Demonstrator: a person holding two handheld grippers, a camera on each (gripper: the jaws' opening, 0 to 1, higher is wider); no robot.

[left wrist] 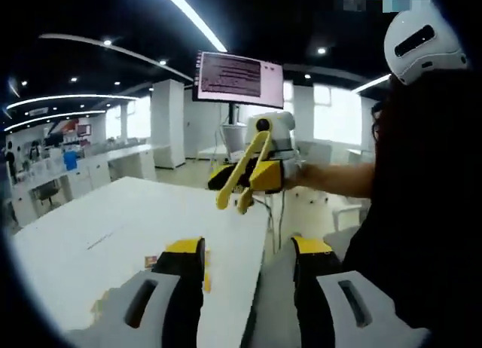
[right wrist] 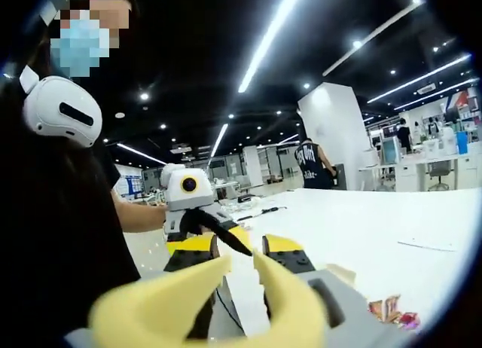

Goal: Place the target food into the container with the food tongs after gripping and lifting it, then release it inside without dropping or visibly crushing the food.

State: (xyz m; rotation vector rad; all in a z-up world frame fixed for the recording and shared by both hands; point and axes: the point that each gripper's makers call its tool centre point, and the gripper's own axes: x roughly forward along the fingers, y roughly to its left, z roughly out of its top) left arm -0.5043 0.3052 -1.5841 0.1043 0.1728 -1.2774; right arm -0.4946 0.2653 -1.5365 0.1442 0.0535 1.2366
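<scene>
My left gripper (left wrist: 247, 276) stands open over the near edge of a white table (left wrist: 98, 227), with nothing between its black and yellow jaws. My right gripper (left wrist: 262, 176) comes in from the right, shut on yellow food tongs (left wrist: 239, 178) whose arms slant down to the left above the table's far corner. In the right gripper view the tongs (right wrist: 177, 303) loom blurred in front of that gripper (right wrist: 239, 250), and the left gripper (right wrist: 217, 231) faces it. Small red and orange bits (right wrist: 392, 309) lie on the table; a similar bit (left wrist: 151, 259) lies by my left jaw.
The person holding the grippers wears a white headset (left wrist: 423, 41) and stands at the right, off the table's edge. A monitor on a stand (left wrist: 237, 77) rises behind the table. Another person (right wrist: 312, 163) stands far off among desks and pillars.
</scene>
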